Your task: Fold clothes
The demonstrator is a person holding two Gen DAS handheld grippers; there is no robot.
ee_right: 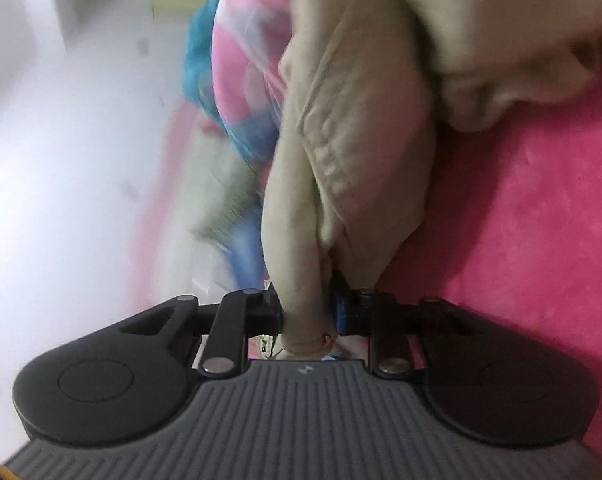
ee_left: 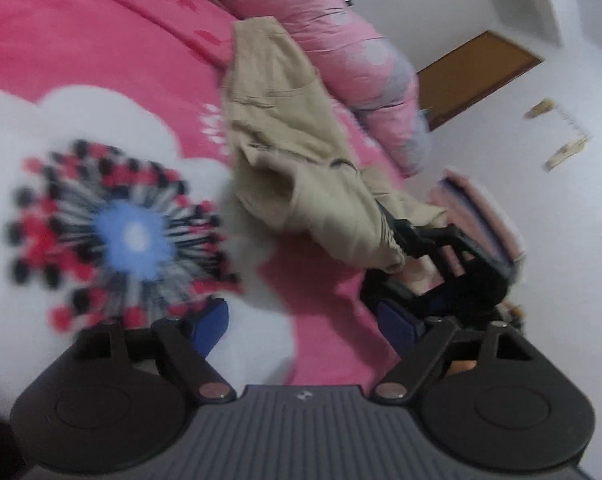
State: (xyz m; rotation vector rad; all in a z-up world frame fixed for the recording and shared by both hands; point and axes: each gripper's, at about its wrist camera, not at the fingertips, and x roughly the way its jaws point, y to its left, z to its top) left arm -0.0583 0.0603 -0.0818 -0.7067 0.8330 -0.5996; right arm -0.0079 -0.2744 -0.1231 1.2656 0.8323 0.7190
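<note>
pink floral bedspread [ee_left: 101, 40], white wall [ee_left: 501, 0]; left fingers [ee_left: 305, 320] apart, right fingers [ee_right: 307, 312] clamped on beige trousers [ee_left: 293, 152].

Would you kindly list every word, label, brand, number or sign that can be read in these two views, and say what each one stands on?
No readable words or numbers in either view.
Small pale emblem on the left claw's ribbed body: a mark only, no letters legible.
Same emblem on the right claw's body: blurred.
Paper scraps on the white wall: too small and blurred to read.
Beige trousers: no label visible.
</note>
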